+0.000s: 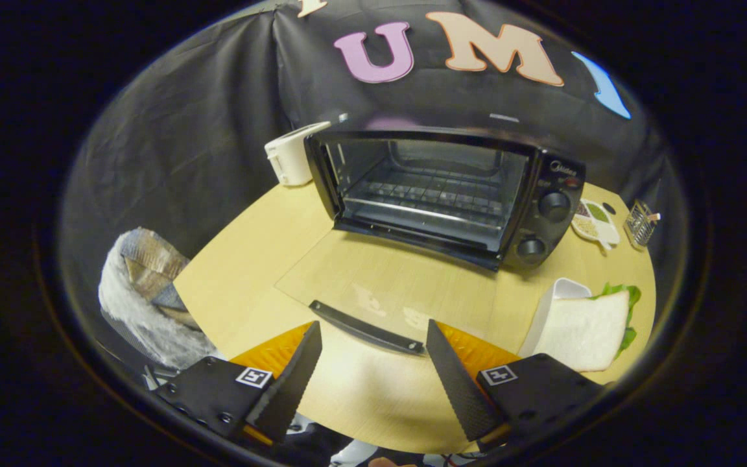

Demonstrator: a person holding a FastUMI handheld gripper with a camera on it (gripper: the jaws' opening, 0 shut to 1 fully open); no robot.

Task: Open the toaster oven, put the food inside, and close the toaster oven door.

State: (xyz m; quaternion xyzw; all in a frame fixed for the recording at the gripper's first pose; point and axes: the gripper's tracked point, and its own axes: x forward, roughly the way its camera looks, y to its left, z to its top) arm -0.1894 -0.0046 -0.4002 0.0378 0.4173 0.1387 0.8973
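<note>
Toaster oven (438,194) door (386,292) lying open; gripper (373,337) hovering spread, empty, over door handle (366,327); sandwich (584,327) waiting at 3 o'clock; approach low, pinch bread gently

Dim, warm light from above, glare on the table (250,259), strong fisheye bending at the edges, centre sharp.

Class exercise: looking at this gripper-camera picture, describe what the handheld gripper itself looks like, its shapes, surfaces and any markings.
The gripper has two flat, tapering fingers whose inner faces carry a ridged, serrated texture. Each finger is fixed to a dark angular mounting block with visible screws and a small square black-and-white fiducial marker. Orange panels show behind the fingers.
</note>
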